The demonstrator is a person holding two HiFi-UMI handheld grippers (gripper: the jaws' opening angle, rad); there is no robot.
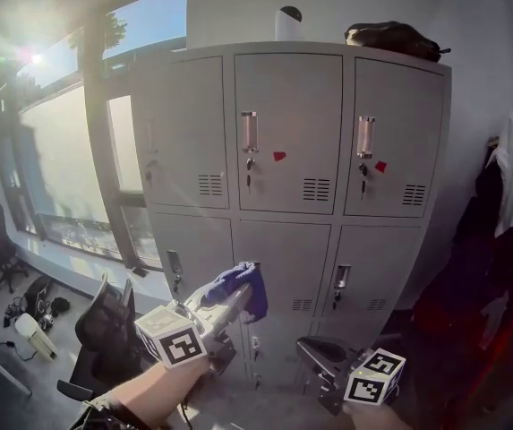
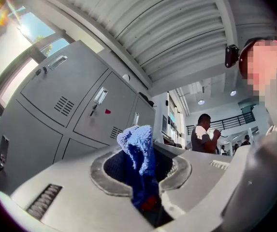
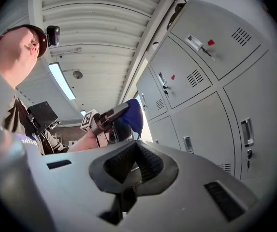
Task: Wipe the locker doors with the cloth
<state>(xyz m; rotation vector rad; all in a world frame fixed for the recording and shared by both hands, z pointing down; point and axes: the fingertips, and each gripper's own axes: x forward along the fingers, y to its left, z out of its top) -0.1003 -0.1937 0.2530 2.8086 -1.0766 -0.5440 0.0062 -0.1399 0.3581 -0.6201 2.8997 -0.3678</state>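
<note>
Nearest the camera, the right gripper (image 1: 308,348) is held low in front of the locker's bottom row. Its jaws are closed on each other with nothing between them, so it has no part in the wiping at this moment. The left gripper (image 1: 243,296) is raised beside it and angled up toward the locker (image 1: 287,133). Its jaws are clenched on the blue cloth (image 1: 239,282), which bunches out past the tips and hangs down between them in the left gripper view. The cloth is level with the top of the lower row, near the seam between the lower left door (image 1: 193,258) and the lower middle door (image 1: 283,267). Whether it is actually pressed against the metal cannot be confirmed: the right gripper view suggests that it stands just off the surface. None of the doors shows a streak, damp patch or change in sheen, so the pictures do not identify any door as finished. The likely status is that the cloth is ready and positioned at the lower row, while the three upper doors (image 1: 288,128) and the lower right door (image 1: 377,267) are yet to be wiped. Beyond these, a dark bag (image 1: 390,36) lies on top of the locker.
</note>
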